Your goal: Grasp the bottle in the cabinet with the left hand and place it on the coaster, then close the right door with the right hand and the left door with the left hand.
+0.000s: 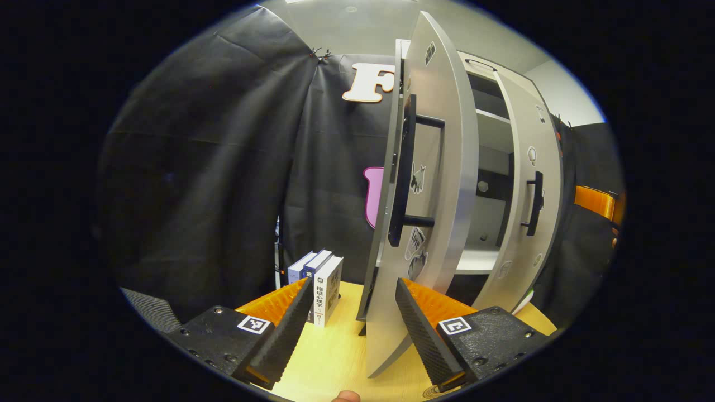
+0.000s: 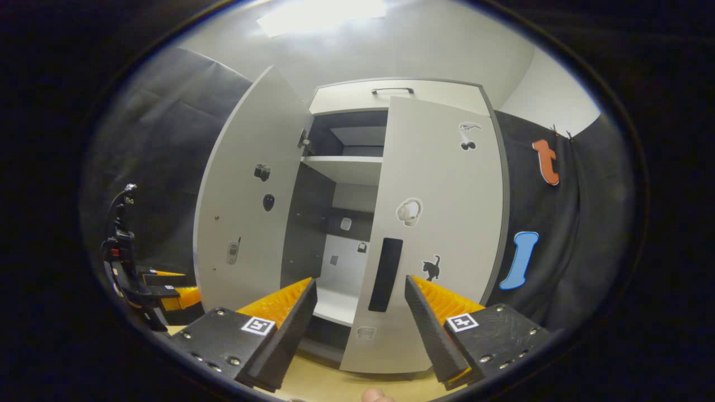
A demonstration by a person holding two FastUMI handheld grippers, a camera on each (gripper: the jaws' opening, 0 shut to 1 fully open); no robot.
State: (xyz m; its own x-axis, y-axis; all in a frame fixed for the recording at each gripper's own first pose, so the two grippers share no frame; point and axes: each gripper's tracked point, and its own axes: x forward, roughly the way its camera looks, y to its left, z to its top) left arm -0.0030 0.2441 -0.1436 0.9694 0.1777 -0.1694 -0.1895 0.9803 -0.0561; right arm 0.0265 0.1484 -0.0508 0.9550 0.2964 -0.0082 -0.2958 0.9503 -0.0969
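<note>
Both grippers' jaws stand apart, holding nothing. Right gripper faces the right door, which is partly swung in, its handle just ahead between the fingers. Left gripper sits at the left door's edge, still wide open. Bottle & coaster can't be made out; cabinet shelf looks bare. Judged step: door-closing phase. Next: R pushes its door flush, then L swings its own shut.

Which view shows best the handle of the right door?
The right gripper view: the right door's handle faces the camera, between the open right gripper's fingers. The left gripper view shows the same handle from the side, farther off.
</note>
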